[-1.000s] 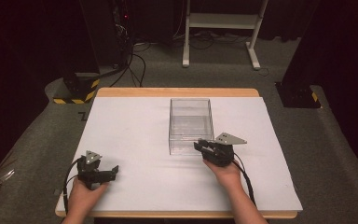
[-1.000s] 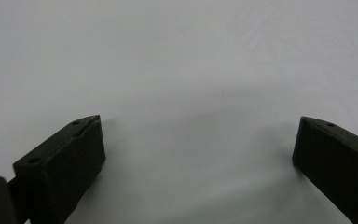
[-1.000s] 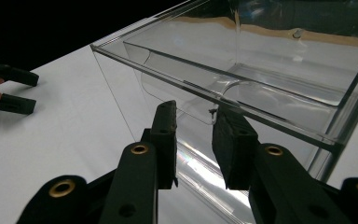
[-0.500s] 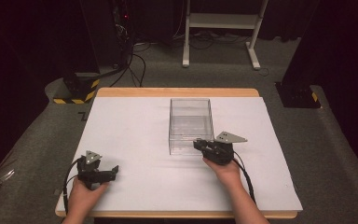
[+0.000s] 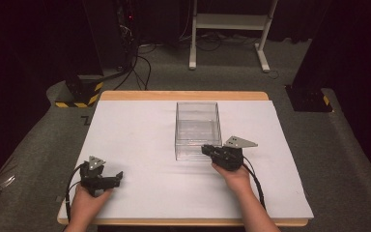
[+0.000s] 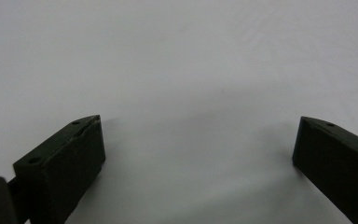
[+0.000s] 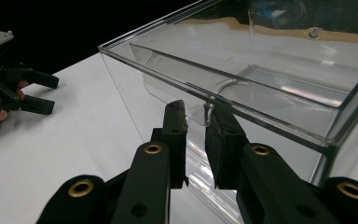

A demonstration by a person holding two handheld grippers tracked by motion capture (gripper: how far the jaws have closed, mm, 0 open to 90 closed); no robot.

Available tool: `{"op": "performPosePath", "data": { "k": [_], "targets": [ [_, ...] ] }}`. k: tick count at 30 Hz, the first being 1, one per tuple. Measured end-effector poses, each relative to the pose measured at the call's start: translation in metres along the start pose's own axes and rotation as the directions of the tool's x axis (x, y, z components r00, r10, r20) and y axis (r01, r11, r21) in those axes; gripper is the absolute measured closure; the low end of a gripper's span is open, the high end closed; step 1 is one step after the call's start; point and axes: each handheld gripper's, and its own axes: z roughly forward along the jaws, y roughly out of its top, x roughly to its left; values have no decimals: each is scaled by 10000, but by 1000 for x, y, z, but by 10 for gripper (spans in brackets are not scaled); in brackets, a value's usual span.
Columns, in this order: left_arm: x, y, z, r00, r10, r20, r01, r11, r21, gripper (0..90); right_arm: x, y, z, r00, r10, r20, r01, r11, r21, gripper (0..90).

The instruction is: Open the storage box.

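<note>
Resting at seven o'clock on the white sheet (image 5: 140, 145), the left gripper (image 5: 117, 178) spreads its jaws wide over bare paper, holding nothing, as its own view makes plain. At five o'clock the right gripper (image 5: 206, 150) meets the near wall of the clear plastic box (image 5: 198, 126) at table centre. From above this contact is vague; the right gripper view shows the jaws nearly closed about a small clear tab (image 7: 208, 113) on that wall.

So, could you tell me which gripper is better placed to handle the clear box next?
The right gripper: its fingers sit nearly closed at the near wall of the clear box. The left gripper rests open on the white sheet, well away.
</note>
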Motion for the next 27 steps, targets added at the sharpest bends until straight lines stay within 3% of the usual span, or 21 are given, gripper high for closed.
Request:
{"op": "performPosePath", "data": {
  "k": [13,27],
  "targets": [
    [0,0,0,10000,3,7,-3,10000,8,23,-1,-3,-6,9994,-43,-338,42,10000,-23,812],
    [0,0,0,10000,5,7,-5,10000,15,23,8,-12,-17,9982,-53,-596,46,9999,-120,829]
  ]
}}
